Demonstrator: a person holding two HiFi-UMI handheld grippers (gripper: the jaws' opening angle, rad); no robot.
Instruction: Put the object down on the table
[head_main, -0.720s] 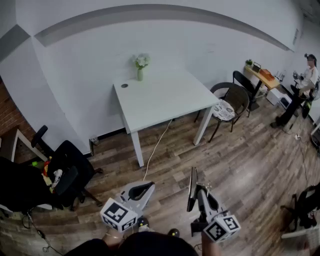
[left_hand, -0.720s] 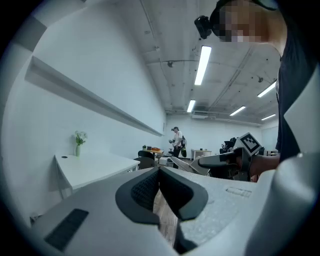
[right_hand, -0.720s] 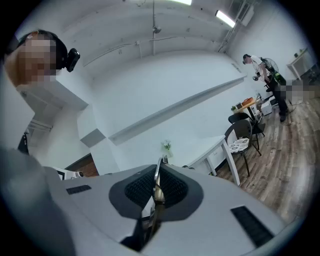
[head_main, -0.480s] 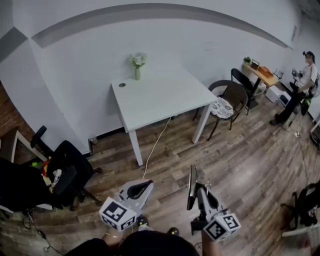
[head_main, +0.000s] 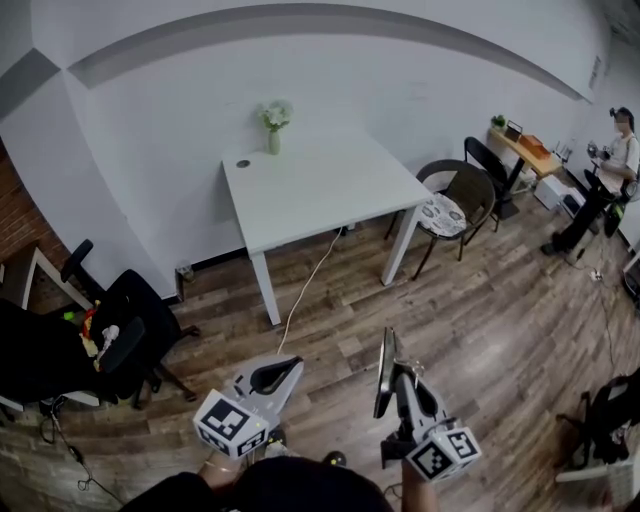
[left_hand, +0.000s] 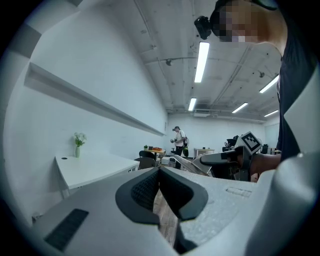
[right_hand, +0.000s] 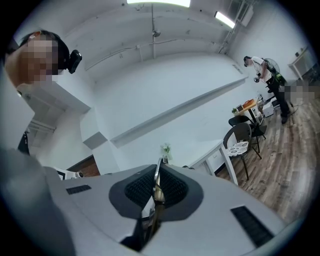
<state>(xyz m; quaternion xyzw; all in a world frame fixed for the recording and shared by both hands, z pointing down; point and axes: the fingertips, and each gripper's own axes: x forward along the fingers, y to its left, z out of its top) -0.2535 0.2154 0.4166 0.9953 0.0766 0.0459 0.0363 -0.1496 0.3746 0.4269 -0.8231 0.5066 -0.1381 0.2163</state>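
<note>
Head view, flat object (head_main: 386, 350) in right gripper (head_main: 398, 378), vase (head_main: 273, 141) on table (head_main: 330, 195), chair (head_main: 455, 205) beside

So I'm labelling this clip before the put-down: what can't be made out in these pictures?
The thin flat object in the right gripper: edge-on in the head and right gripper views, so its kind is unclear.
The small dark spot on the white table: too small in the head view.
The colourful things on the black chair: too small in the head view.

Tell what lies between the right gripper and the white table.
Head view: from the right gripper and its thin plate to the table, only wood floor and a white cable.
</note>
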